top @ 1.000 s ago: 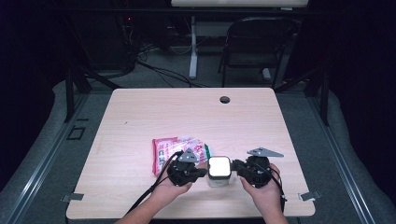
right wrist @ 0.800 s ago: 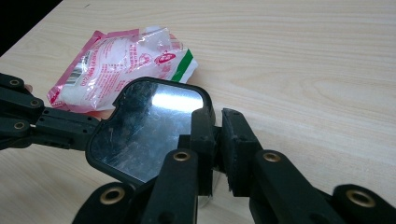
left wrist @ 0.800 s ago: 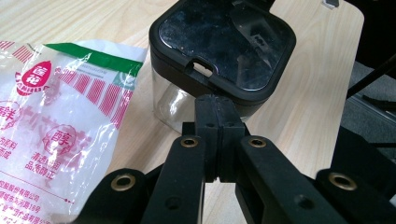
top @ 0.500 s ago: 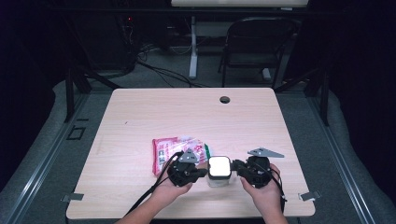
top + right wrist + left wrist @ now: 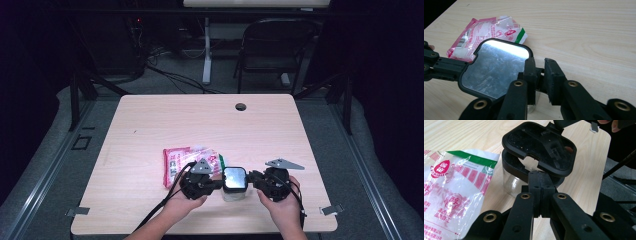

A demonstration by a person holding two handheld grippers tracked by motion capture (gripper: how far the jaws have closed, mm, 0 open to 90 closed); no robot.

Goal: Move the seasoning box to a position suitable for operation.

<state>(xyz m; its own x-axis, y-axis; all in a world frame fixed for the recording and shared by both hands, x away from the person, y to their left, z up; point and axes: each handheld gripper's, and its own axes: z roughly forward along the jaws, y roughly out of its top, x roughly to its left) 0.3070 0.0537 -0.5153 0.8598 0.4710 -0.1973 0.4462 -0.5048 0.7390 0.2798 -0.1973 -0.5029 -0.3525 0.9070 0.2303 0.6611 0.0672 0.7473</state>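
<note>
A small clear jar with a black mirror-topped lid (image 5: 234,179) stands near the table's front edge, between both grippers. In the left gripper view the lid (image 5: 539,147) sits raised over the jar's black collar. My left gripper (image 5: 540,176) is shut, its tips against that collar; I cannot tell whether it pinches a thin tab. My right gripper (image 5: 540,68) stands at the lid's (image 5: 495,67) right edge. Its jaws have just been opening, and a small black tab lies between them with a gap on one side. A pink and white packet (image 5: 182,162) lies left of the jar.
The packet (image 5: 451,195) lies close beside my left gripper (image 5: 218,183). The table has a round hole (image 5: 240,106) near its far edge. A folding chair (image 5: 272,45) and cables stand beyond the table. The front edge is just behind the person's hands.
</note>
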